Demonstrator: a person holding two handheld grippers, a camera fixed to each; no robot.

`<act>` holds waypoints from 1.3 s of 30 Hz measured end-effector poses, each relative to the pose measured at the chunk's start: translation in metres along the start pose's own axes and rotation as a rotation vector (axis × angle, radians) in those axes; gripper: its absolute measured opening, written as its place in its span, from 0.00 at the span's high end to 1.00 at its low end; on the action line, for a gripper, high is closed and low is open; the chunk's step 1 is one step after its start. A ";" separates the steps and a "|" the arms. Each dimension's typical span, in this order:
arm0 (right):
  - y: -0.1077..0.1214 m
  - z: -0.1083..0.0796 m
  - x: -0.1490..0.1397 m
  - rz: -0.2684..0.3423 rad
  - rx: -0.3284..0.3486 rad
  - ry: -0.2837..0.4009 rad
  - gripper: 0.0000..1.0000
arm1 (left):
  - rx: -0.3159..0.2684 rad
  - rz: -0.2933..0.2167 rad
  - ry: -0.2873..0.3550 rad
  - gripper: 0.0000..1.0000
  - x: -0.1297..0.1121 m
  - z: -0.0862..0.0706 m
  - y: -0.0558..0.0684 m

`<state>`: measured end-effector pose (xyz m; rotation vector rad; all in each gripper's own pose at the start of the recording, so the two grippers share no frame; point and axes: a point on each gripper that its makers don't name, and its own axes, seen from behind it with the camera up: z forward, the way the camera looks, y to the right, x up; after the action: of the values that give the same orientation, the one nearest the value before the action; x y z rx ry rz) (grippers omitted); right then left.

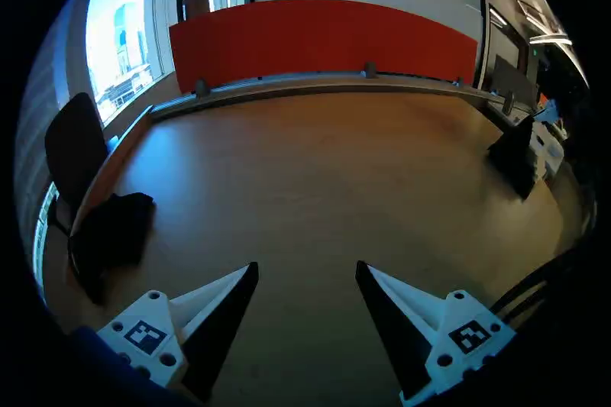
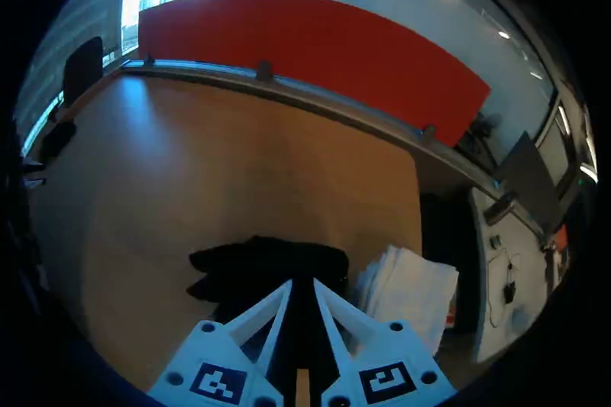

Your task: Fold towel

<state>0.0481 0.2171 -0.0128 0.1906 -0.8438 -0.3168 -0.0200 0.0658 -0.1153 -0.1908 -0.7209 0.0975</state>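
Observation:
In the right gripper view a dark towel (image 2: 267, 260) lies crumpled on the wooden table (image 2: 191, 170), just ahead of my right gripper (image 2: 302, 283). Its two fingers stand almost together, tips on the towel's near edge, with dark cloth in the narrow gap. A stack of folded white towels (image 2: 408, 289) sits right of it at the table's edge. In the left gripper view my left gripper (image 1: 305, 273) is open above the bare table (image 1: 321, 170), nothing between its fingers. A dark pointed shape (image 1: 515, 153) stands near that table's right edge.
A red partition (image 1: 321, 40) runs along the table's far edge. A black office chair (image 1: 72, 147) and a dark bundle (image 1: 114, 231) are at the left side. Right of the table stand a monitor (image 2: 531, 174), cables and desk clutter.

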 end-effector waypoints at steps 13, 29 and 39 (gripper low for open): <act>0.013 0.003 -0.056 0.026 -0.046 -0.101 0.95 | 0.002 0.005 0.001 0.06 -0.001 -0.004 0.000; 0.019 0.027 -0.115 0.120 -0.078 -0.202 0.95 | 0.016 0.016 -0.008 0.05 -0.003 -0.006 -0.006; 0.020 0.041 -0.139 0.160 -0.095 -0.248 0.95 | 0.021 0.026 -0.016 0.05 -0.004 -0.005 -0.005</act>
<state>-0.0655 0.2824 -0.0778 -0.0059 -1.0806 -0.2317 -0.0197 0.0593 -0.1200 -0.1794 -0.7328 0.1317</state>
